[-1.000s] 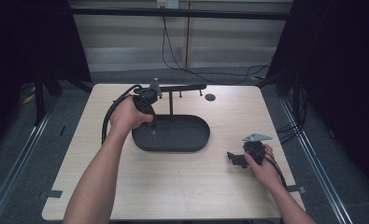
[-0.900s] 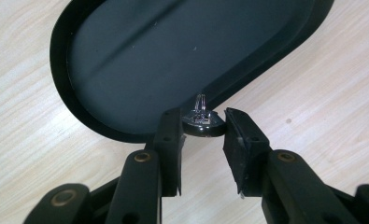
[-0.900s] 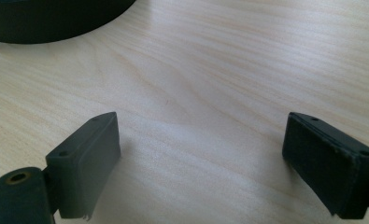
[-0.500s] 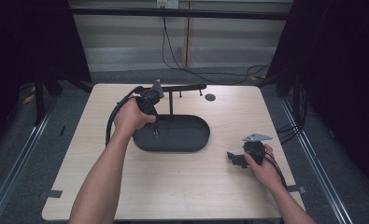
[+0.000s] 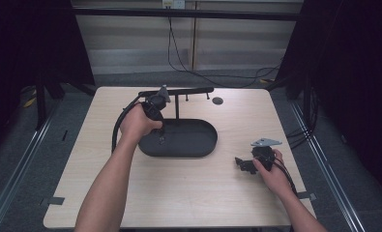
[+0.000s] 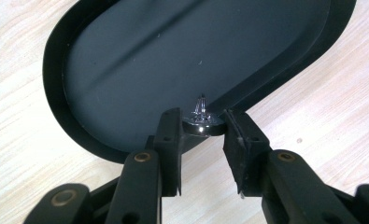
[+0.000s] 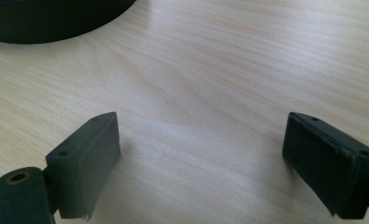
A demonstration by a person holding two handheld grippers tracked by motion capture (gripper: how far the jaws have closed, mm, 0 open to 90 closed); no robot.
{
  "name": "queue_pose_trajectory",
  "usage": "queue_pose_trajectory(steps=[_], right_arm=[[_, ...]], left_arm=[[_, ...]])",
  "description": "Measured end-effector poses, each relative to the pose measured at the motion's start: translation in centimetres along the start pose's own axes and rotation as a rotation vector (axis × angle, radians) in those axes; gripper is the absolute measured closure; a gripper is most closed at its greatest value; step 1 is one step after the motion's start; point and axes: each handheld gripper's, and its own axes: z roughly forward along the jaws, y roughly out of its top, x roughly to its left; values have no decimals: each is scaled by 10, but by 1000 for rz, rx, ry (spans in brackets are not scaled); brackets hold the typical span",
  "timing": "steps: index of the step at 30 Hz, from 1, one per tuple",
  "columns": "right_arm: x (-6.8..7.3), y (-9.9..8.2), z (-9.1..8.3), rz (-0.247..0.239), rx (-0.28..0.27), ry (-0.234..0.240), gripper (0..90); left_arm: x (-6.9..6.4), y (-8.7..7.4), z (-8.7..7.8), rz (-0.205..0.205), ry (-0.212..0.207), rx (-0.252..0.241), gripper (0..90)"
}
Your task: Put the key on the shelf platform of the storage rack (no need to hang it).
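The pickup looks done and the setting-down is what remains — the left gripper (image 6: 202,135) is clenched on a small shiny metal piece (image 6: 202,125), pinched between its two jaws at their tips. It hangs over the near rim of the black oval tray (image 6: 60,84), not yet resting inside as far as I can judge. The right gripper (image 7: 201,154) rests released on the bare wooden table (image 7: 229,56), well apart from the tray — holding nothing.

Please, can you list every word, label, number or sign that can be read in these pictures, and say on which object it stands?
None can be read: the black oval tray, the small shiny metal piece held by the left gripper, the right gripper and the wooden table show no text.
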Motion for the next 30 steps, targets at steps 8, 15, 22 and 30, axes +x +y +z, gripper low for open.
queue_pose_trajectory(steps=[8, 15, 22, 30], right_arm=[[0, 0, 0, 1, 1, 0, 109], [0, 0, 0, 0, 0, 0, 109], [0, 0, 0, -1, 0, 0, 109], [0, 0, 0, 0, 0, 0, 109]], left_arm=[[1, -1, 7, -14, 2, -5, 676], [4, -2, 11, -25, -1, -3, 675], [7, -4, 14, -36, 3, -10, 676], [8, -5, 17, -51, 5, -17, 676]])
